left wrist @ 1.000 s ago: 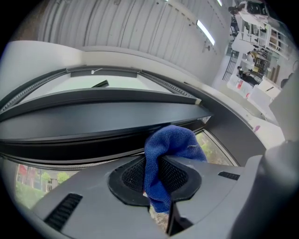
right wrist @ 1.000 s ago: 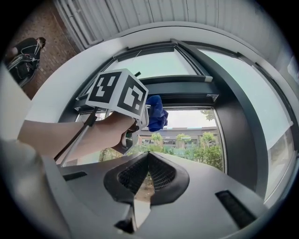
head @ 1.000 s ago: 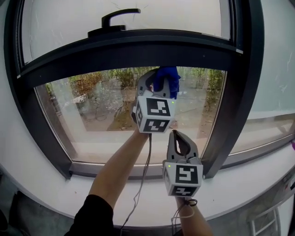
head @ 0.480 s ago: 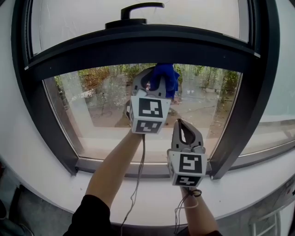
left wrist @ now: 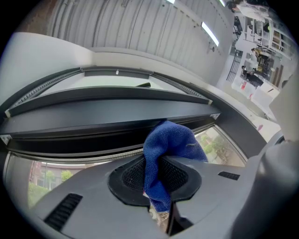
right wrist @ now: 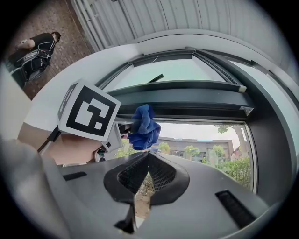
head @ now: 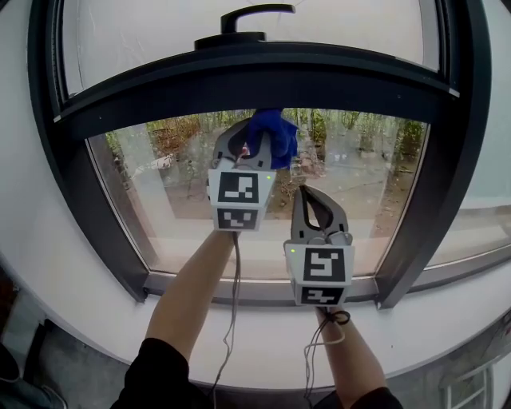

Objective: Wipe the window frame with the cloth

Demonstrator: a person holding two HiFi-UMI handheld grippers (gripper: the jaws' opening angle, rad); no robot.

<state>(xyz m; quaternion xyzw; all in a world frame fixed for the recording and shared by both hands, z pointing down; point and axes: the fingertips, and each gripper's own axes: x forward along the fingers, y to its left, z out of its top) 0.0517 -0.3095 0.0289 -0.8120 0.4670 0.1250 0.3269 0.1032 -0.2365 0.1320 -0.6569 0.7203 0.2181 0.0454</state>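
We face a window with a dark window frame (head: 239, 84) set above a pale sill (head: 80, 319). Trees and open ground show through the glass (head: 359, 176), and a black handle (head: 239, 20) sits on the upper sash.

The left claw (head: 255, 132) is raised in front of the pane, its jaws pinching a blue cloth (head: 271, 136). The left gripper view shows the fabric caught between the two pads and bunching out past the tips. The bunched end sits right at the lower edge of the frame's horizontal crossbar (left wrist: 107, 112). We cannot tell from these views whether it is pressing on the bar or just short of it.

The right claw (head: 307, 196) hangs lower and to the right, in front of the bottom of the pane. Its jaws are pressed together with nothing between them, and it touches neither the frame nor the cloth.

We judge that the wipe of the crossbar is either just starting or in hand, with the side posts and bottom rail left to do. The next move calls for firm contact against the bar, then a steady sideways sweep along it. The wad should stay ahead of the tips so the hard jaws do not scrape the frame. The pinch must also stay tight, since drag could pull the cloth loose.
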